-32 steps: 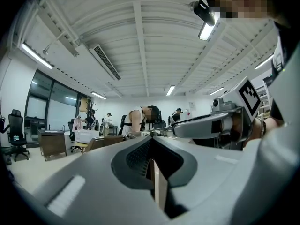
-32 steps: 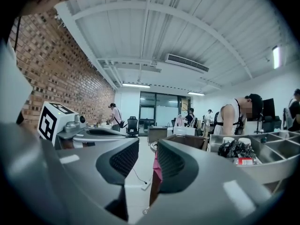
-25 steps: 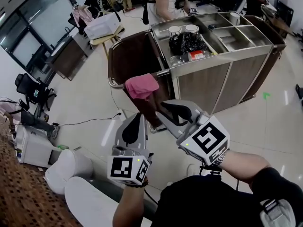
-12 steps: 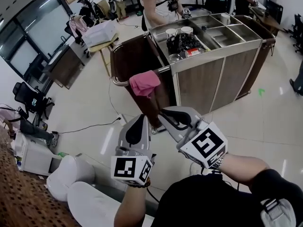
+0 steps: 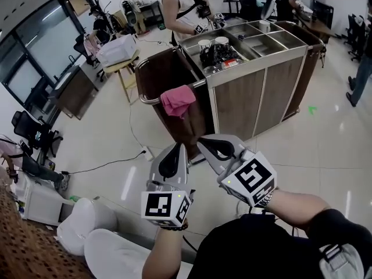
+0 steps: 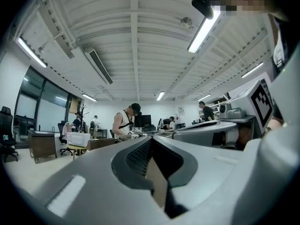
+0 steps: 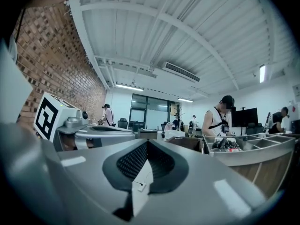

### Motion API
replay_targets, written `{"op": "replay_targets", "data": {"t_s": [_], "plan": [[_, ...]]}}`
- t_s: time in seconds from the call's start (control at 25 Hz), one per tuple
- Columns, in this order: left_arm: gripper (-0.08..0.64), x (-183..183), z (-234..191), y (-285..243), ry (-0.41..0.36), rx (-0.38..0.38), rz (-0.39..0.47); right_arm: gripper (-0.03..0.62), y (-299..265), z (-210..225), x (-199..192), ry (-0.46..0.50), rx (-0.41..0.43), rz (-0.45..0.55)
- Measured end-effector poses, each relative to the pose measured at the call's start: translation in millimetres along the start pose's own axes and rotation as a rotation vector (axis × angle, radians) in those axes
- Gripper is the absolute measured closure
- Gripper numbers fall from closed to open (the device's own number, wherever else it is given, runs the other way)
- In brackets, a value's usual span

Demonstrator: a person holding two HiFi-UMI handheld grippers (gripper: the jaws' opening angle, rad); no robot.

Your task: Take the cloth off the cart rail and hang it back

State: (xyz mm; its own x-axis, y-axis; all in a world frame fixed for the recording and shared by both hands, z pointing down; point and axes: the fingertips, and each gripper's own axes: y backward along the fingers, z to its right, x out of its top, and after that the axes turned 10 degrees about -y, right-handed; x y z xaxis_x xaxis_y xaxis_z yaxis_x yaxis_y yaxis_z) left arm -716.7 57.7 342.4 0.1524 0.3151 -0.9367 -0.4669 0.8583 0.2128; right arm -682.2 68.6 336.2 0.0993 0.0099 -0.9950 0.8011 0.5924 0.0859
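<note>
Nearest, the left gripper (image 5: 174, 156) and right gripper (image 5: 210, 145) are held side by side, pointing toward the cart (image 5: 256, 92). The left jaws are clenched on nothing. The right jaws have just been closing and now meet, with nothing between them. Well beyond both, the pink cloth (image 5: 178, 100) hangs draped over the cart rail (image 5: 151, 102). Judgement: this fits a cloth waiting to be lifted as well as one already rehung. Either way, good practice is a drape balanced across the rail.
</note>
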Motion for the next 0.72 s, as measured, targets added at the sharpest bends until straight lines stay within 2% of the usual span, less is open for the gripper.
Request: {"op": "replay_targets", "data": {"t_s": [0.08, 0.12, 0.28, 0.44, 0.72], "plan": [[0.557, 2, 0, 5, 0.001, 0.000, -0.001, 0.592, 3, -7, 2, -0.084, -0.030, -0.027], [0.557, 2, 1, 6, 0.000, 0.000, -0.001, 0.592, 4, -7, 1, -0.094, -0.038, -0.030], [0.557, -3, 5, 5, -0.015, 0.005, 0.007, 0.592, 8, 1, -7, -0.049, -0.028, -0.011], [0.557, -10, 8, -3, -0.011, 0.024, -0.009, 0.592, 7, 13, -9, 0.055, 0.017, 0.035], [0.557, -22, 20, -24, -0.018, 0.007, -0.035, 0.592, 11, 30, -13, 0.049, 0.023, 0.030]]}}
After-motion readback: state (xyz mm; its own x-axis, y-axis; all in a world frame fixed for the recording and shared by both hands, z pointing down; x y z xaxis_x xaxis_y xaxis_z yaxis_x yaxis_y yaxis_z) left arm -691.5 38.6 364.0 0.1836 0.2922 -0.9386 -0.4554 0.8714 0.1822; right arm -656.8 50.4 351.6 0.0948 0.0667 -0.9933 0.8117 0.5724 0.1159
